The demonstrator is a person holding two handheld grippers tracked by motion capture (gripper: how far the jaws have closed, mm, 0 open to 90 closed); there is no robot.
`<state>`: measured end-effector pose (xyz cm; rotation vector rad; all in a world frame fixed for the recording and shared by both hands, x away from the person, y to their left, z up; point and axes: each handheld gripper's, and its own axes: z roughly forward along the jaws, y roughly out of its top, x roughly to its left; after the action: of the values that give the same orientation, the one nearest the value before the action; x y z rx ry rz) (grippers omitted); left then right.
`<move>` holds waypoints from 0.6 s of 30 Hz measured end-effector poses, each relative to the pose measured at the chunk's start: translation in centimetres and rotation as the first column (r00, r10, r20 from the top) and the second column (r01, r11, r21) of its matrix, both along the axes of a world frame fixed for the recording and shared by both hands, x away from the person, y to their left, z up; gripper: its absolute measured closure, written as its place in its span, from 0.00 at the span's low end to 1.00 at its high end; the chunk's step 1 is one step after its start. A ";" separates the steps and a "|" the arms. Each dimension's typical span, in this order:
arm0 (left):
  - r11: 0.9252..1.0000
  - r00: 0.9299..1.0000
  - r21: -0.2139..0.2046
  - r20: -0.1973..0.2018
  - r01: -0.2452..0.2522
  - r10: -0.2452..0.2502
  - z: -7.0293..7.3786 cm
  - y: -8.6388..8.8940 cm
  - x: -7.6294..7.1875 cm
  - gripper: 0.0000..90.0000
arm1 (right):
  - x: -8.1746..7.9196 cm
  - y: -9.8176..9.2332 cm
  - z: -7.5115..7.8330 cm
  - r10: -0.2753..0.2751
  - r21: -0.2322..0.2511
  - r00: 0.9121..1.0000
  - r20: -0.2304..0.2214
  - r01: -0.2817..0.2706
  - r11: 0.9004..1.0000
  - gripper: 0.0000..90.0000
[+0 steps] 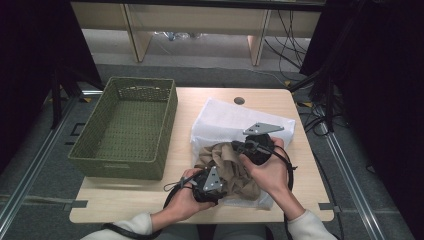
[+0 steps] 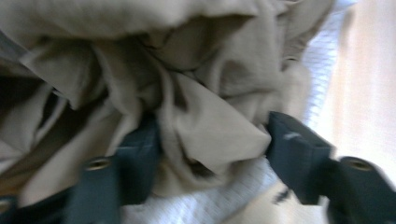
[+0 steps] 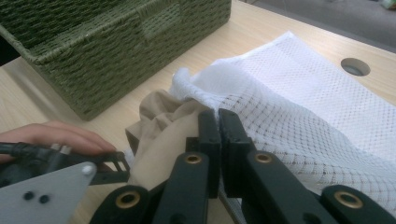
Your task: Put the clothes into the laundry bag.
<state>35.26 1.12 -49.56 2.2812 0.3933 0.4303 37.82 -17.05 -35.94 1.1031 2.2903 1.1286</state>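
Note:
A crumpled beige cloth (image 1: 232, 165) lies at the mouth of a white mesh bag (image 1: 230, 117) on the right half of the table. My left gripper (image 1: 222, 176) reaches into the cloth from the near side. In the left gripper view its jaws (image 2: 215, 149) stand apart on either side of a fold of the cloth (image 2: 187, 70), with mesh (image 2: 322, 60) beneath. My right gripper (image 1: 236, 146) is at the bag's mouth just behind the cloth. In the right gripper view its jaws (image 3: 217, 116) are shut on the rim of the mesh bag (image 3: 303, 93), with the cloth (image 3: 159, 116) to their left.
A green woven basket (image 1: 122, 167) stands empty on the left part of the table, close to the bag. The wooden table (image 1: 120, 200) has a round cable hole (image 1: 239, 100) at its far edge. Dark stands and cables crowd the floor on the right.

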 end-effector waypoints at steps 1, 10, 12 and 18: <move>1.000 1.000 0.007 0.008 -0.007 0.007 0.0 -0.1 0.2 0.53 | 0.0 0.1 0.0 -0.002 0.005 1.000 -0.004 0.002 1.000 1.00; 1.000 1.000 -0.013 -0.004 -0.018 0.018 0.0 -0.7 1.2 0.87 | -0.4 0.4 0.5 0.031 0.009 1.000 0.005 -0.031 0.999 1.00; 1.000 1.000 -0.016 -0.022 -0.010 0.010 0.1 -0.7 1.4 0.92 | -0.5 0.5 0.4 0.012 0.020 1.000 -0.015 -0.011 1.000 1.00; 0.994 0.999 -0.109 -0.036 -0.027 0.023 1.4 -0.6 1.7 0.96 | -0.2 0.3 0.3 0.023 0.015 1.000 0.002 -0.023 1.000 1.00</move>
<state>37.00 0.55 -48.13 2.1817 0.4526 0.3732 37.61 -16.77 -35.68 1.0835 2.3030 1.1573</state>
